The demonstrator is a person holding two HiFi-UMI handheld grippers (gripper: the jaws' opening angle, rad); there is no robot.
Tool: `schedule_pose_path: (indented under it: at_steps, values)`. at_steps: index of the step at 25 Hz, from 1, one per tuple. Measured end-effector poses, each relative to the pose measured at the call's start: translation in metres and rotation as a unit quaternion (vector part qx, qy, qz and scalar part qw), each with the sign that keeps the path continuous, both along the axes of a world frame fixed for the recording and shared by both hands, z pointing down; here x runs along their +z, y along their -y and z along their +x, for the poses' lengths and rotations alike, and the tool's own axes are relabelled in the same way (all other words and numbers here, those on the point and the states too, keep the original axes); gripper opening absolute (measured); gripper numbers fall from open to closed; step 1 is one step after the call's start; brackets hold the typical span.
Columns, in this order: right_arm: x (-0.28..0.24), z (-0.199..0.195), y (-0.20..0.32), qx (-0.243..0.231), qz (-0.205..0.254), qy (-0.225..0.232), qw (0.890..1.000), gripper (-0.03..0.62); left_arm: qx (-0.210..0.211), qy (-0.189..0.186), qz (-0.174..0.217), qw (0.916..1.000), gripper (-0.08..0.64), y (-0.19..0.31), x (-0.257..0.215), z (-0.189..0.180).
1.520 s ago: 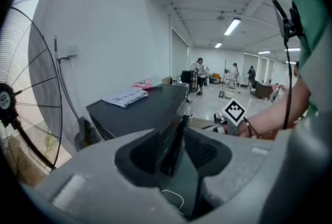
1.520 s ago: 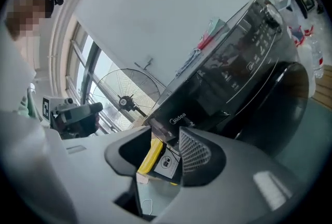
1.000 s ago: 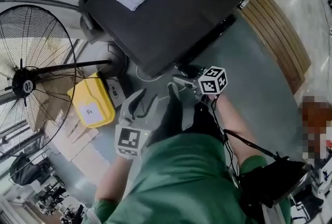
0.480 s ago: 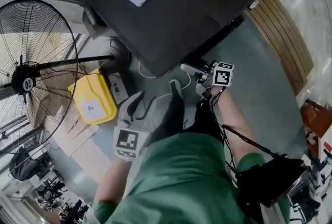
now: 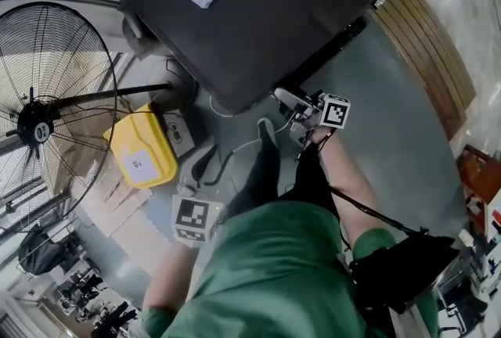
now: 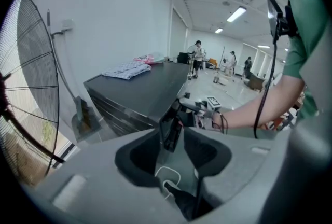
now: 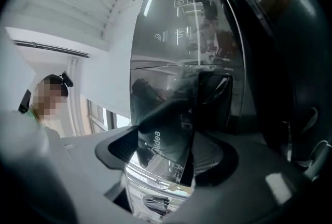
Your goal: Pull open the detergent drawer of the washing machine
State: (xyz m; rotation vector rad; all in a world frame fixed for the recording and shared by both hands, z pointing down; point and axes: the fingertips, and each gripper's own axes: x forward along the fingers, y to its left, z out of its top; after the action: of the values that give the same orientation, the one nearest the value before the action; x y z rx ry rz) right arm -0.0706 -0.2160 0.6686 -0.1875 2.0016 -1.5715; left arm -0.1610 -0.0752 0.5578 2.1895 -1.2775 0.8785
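Since the earlier frame the right hand-held gripper (image 5: 288,99) has rolled and its jaws have just been opening, now spread either side of the detergent drawer (image 7: 166,140), which appears already drawn out of the washing machine (image 5: 266,8) front, so the pull seems done; the left hand-held gripper (image 6: 174,153) hangs spread and empty.

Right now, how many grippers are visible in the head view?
2. The left gripper is right of the yellow box, jaws open and empty. The right gripper is at the washing machine's front; its jaws have just been opening, with the glossy front panel between them.
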Motion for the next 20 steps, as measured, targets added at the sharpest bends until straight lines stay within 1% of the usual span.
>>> schedule_pose_path:
  at_steps: [2, 5, 9, 11, 13, 17, 20]
  values:
    - [0.0, 0.0, 0.0, 0.007, -0.003, 0.003, 1.0, 0.316, 0.001, 0.001, -0.003, 1.0, 0.141, -0.005, 0.001, 0.001]
    - [-0.004, 0.003, 0.0, 0.023, 0.01, 0.003, 1.0, 0.316, 0.003, 0.007, -0.008, 0.9999, 0.138, -0.015, 0.002, 0.004]
    - [-0.003, 0.008, -0.001, 0.03, 0.004, 0.01, 0.999, 0.31, 0.006, 0.011, -0.016, 0.9998, 0.137, -0.028, 0.004, 0.011]
    - [-0.003, 0.011, -0.005, 0.025, 0.0, 0.014, 1.0, 0.301, 0.001, 0.001, -0.024, 0.9997, 0.135, -0.03, 0.003, 0.014]
    - [-0.004, 0.022, -0.016, 0.024, -0.005, 0.025, 0.999, 0.265, -0.011, -0.018, -0.031, 0.9993, 0.133, -0.029, 0.001, 0.015]
    - [0.0, 0.053, -0.049, 0.04, -0.017, 0.036, 0.998, 0.27, -0.019, -0.034, -0.028, 0.9989, 0.13, -0.02, 0.003, 0.015]
    - [0.001, 0.069, -0.067, 0.042, -0.022, 0.029, 0.998, 0.27, -0.013, -0.043, -0.028, 0.9986, 0.127, -0.01, 0.004, 0.024]
